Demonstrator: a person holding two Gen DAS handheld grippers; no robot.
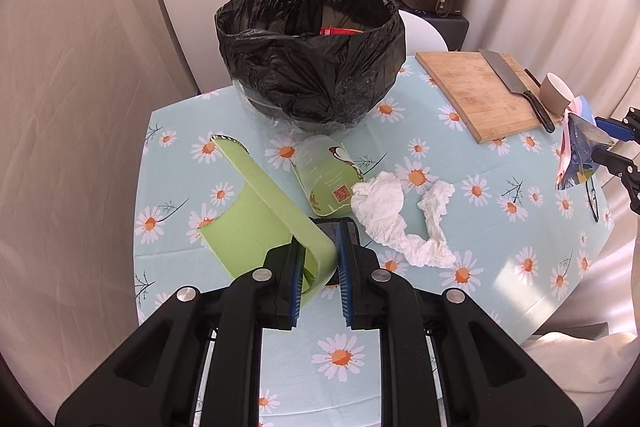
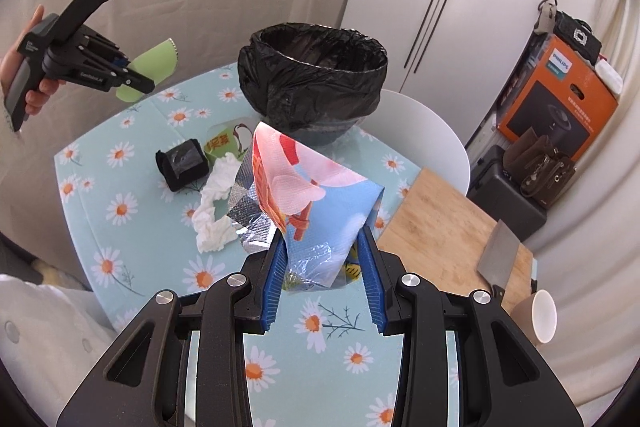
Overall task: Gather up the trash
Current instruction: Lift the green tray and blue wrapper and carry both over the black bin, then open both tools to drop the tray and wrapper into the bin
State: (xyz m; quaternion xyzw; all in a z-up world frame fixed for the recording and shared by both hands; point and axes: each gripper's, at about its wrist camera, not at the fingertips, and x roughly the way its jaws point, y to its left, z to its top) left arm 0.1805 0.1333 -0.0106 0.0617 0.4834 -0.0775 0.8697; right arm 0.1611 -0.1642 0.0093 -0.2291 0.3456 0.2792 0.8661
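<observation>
Green plastic sheet (image 1: 260,211) sits clamped in my left gripper (image 1: 318,281), raised above the bench (image 1: 500,247); the bin (image 1: 310,55) stands at the far edge. On the right wrist view, my right gripper (image 2: 322,281) pinches a colourful wrapper (image 2: 316,203) above the bench's near edge.

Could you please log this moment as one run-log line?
left gripper: holds green sheet | right gripper: holds snack wrapper | bin: ahead | tissue: on table
</observation>
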